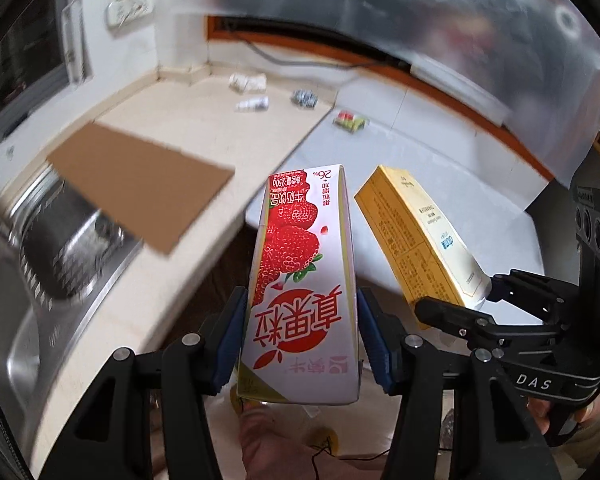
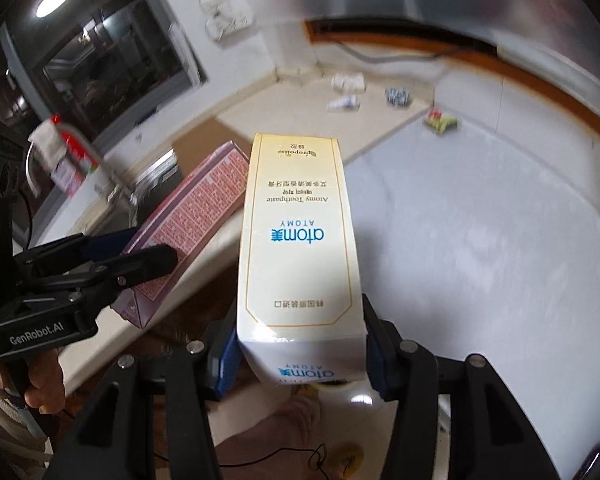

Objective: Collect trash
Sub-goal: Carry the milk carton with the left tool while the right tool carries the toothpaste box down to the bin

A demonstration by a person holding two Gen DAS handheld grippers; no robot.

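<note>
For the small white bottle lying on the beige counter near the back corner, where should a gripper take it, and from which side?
Grip the white bottle around its middle from above, jaws across its narrow width. It lies on its side with open counter around it. Blur hides finer detail.

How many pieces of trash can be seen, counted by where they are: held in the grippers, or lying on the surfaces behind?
Held cartons: 2, the milk carton in the left gripper and the toothpaste box in the right gripper.
Lying pieces: 4, the white wrapper, small bottle, blue-grey packet and red-green packet.
Total: 6
</note>
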